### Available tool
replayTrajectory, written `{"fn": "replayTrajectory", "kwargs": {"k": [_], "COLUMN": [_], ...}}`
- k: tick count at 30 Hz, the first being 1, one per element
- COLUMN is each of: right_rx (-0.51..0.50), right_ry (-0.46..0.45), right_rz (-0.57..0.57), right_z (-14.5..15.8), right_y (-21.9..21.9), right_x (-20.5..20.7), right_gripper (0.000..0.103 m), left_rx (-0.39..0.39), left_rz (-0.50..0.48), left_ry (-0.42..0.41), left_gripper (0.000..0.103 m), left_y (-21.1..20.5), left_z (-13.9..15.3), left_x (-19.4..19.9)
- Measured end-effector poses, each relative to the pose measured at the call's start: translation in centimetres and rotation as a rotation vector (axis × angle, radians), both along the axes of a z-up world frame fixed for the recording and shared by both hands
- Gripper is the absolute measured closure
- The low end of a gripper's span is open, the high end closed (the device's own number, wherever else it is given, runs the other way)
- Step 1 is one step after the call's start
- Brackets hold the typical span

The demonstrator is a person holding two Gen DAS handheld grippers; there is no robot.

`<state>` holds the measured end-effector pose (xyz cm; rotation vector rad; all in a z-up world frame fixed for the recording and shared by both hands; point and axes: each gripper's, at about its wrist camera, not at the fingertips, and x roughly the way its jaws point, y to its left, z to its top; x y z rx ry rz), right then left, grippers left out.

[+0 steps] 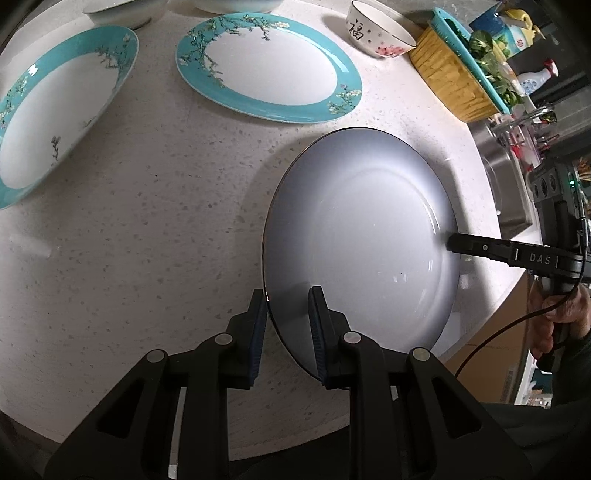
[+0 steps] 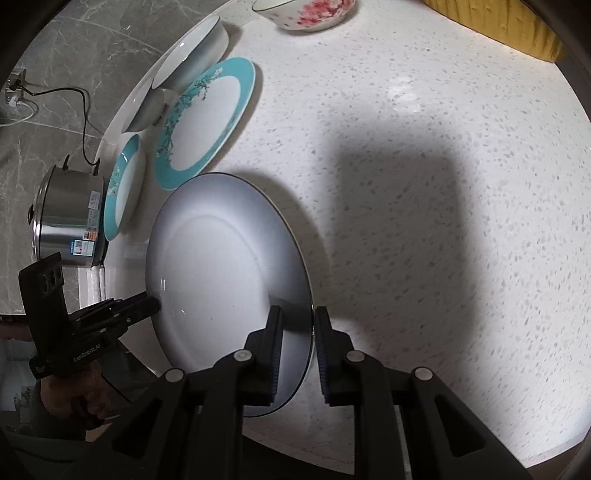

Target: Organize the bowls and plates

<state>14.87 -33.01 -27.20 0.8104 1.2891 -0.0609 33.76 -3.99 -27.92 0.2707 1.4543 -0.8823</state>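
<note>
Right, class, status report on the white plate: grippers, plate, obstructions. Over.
Left gripper and right gripper both shut on white plate, opposite rims. Plate off the counter. Teal plates ahead, apart from it.

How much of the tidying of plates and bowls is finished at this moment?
Nothing looks stacked yet. In hand: the left gripper and right gripper both clamp the round grey-white plate by opposite rims. Left: two turquoise-rimmed floral plates and the white flowered bowl, all separate on the speckled counter.

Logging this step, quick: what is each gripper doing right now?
Left gripper: shut on the white plate, at its rim.
Right gripper: shut on the same white plate, at the opposite rim.
</note>
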Motion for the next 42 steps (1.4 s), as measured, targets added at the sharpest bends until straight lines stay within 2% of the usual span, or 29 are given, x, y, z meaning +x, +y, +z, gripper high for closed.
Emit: {"fn": "replayTrajectory", "kwargs": {"k": [6,12,16,20,22,24,25,26,27,28,29,31,32,34,36,39,42], "right_rx": [-0.018,-0.08,-0.112,-0.122,-0.142,-0.16,-0.172,-0.197,-0.219,-0.242,-0.249,-0.216,-0.179,-0.094,-0.048,0.015,0.036], "right_ry": [0.014,0.033,0.034,0.02,-0.007,-0.083,-0.117,-0.154,-0.185,-0.227,-0.268,-0.35,-0.393,-0.466,-0.517,-0.521,-0.446], "right_rz": [0.024,0.044,0.044,0.03,0.004,-0.033,-0.049,-0.068,-0.082,-0.1,-0.114,-0.136,-0.146,-0.155,-0.137,-0.066,-0.017], "right_z": [-0.5,-0.5,-0.5,-0.4,0.5,2.3,3.4,4.5,5.5,6.8,7.9,9.6,10.3,11.1,11.6,11.4,10.5], "right_y": [0.1,1.1,1.4,1.6,1.7,1.4,1.2,0.8,0.6,0.2,0.0,-0.3,-0.4,-0.3,-0.2,-0.1,-1.2], "right_x": [0.4,1.1,1.2,1.1,0.5,-0.1,-0.4,-0.5,-0.6,-0.5,-0.4,0.2,0.7,1.7,3.0,5.2,7.4], "right_gripper": [0.083,0.081,0.08,0.079,0.075,0.07,0.058,0.051,0.036,0.025,0.021,0.017,0.016,0.003,0.0,0.0,0.001], "left_rx": [0.013,0.013,0.007,-0.005,-0.043,-0.105,-0.122,-0.141,-0.147,-0.134,-0.128,-0.238,-0.303,-0.367,-0.411,-0.381,-0.309], "left_rz": [0.02,0.024,0.022,0.048,0.062,0.09,0.104,0.124,0.143,0.18,0.211,0.231,0.214,0.157,0.145,0.156,0.207], "left_ry": [0.012,0.011,-0.012,-0.016,-0.037,-0.071,-0.094,-0.122,-0.14,-0.157,-0.167,-0.188,-0.236,-0.308,-0.275,-0.181,-0.141], "left_gripper": [0.083,0.082,0.081,0.08,0.08,0.08,0.077,0.074,0.057,0.032,0.029,0.029,0.029,0.029,0.029,0.029,0.029], "left_y": [0.5,-0.5,-0.7,-0.4,0.3,1.3,1.9,2.5,2.8,3.2,3.6,4.6,4.9,4.8,4.5,3.4,1.8], "left_z": [-0.9,-1.7,-1.5,-1.5,-0.7,0.8,1.4,2.2,2.8,3.4,4.0,5.7,6.8,8.2,8.5,8.1,7.4], "left_x": [-0.2,-0.1,-0.1,-0.1,-0.1,0.3,0.5,1.1,1.5,2.3,2.9,3.7,3.7,3.7,4.3,6.2,8.6]}}
